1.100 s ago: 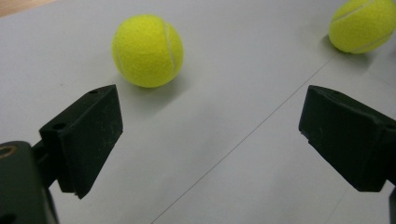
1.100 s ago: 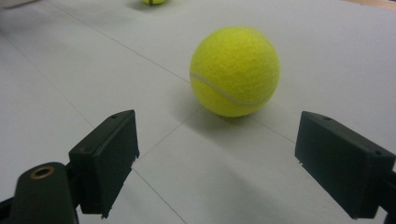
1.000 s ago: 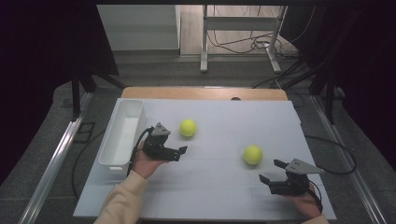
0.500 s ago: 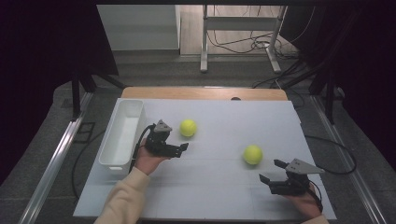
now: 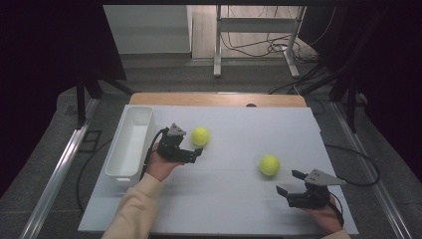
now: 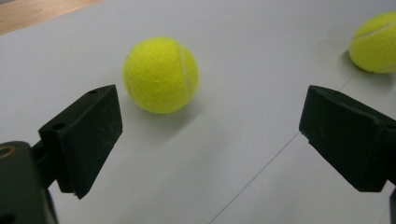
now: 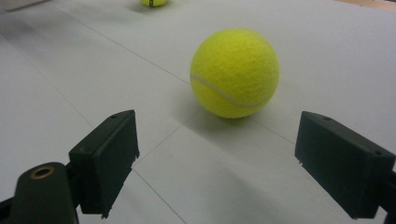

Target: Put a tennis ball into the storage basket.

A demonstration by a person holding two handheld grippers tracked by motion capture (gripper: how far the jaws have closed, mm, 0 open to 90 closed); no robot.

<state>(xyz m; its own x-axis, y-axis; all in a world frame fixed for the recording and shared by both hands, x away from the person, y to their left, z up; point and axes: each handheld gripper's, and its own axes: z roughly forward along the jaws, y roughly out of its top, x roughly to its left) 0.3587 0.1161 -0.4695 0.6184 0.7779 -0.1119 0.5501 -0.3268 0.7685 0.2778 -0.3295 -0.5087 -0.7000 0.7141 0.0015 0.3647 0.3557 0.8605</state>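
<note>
Two fuzzy yellow-green tennis balls are seen on a flat white table top point(image 5: 234, 194). The left tennis ball point(image 5: 200, 136) lies near the middle of the table, a little toward the left side. The right tennis ball point(image 5: 269, 165) lies further right and closer to the person. The two balls are well apart.

The black left gripper point(image 5: 191, 152) is held in a hand point(image 5: 161, 167) with a pale yellow sleeve point(image 5: 132, 211). Its jaws are spread wide and nothing is held between them. The left tennis ball point(image 6: 160, 74) is seen just ahead of the jaws in the left gripper view, closer to the left jaw, and it is not touched. The other ball is seen at the top right corner of that view.

The black right gripper point(image 5: 290, 181) is held low near the front right of the table. A grey three-cornered plate is seen on top of it. Its jaws are also spread wide, with nothing between them. In the right gripper view the right tennis ball point(image 7: 235, 73) is seen ahead of the jaws, between their lines, resting on the table and not touched.

A long white plastic bin point(image 5: 130, 144) is placed along the left edge of the table, just beside the left hand. A strip of bare brown wood point(image 5: 219, 99) is seen at the far edge of the table.
</note>
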